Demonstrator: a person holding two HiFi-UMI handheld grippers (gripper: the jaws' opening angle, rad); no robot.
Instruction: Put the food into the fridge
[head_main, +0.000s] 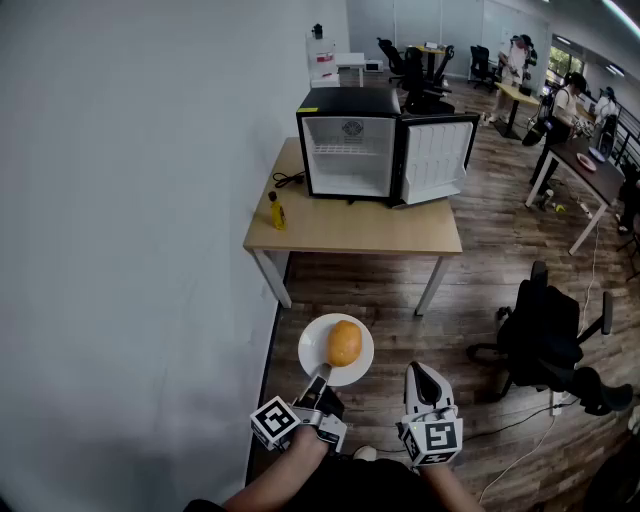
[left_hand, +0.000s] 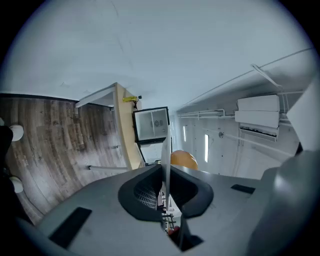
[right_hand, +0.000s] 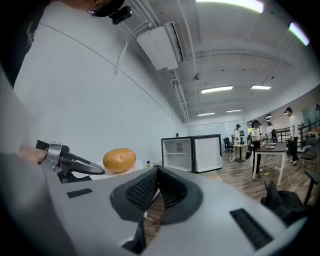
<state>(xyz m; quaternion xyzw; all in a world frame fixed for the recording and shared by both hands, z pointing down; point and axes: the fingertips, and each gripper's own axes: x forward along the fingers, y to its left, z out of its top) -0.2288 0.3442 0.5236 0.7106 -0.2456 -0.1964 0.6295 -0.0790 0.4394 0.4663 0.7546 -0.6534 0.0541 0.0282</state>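
Observation:
A golden bread roll (head_main: 344, 343) lies on a white plate (head_main: 314, 350) held low over the wooden floor. My left gripper (head_main: 321, 377) is shut on the plate's near rim. In the left gripper view the plate (left_hand: 165, 150) runs edge-on between the jaws, with the roll (left_hand: 183, 159) beyond them. My right gripper (head_main: 419, 373) hangs to the right of the plate, shut and holding nothing. Its own view shows the roll (right_hand: 119, 159) and the left gripper (right_hand: 64, 161) to its left. The black mini fridge (head_main: 349, 150) stands on a table, its door (head_main: 435, 160) swung open to the right.
The fridge's wooden table (head_main: 350, 228) also carries a small yellow bottle (head_main: 276, 212) and a black cable. A white wall fills the left side. A black office chair (head_main: 546, 340) stands on the floor at right. Desks and several people are far back right.

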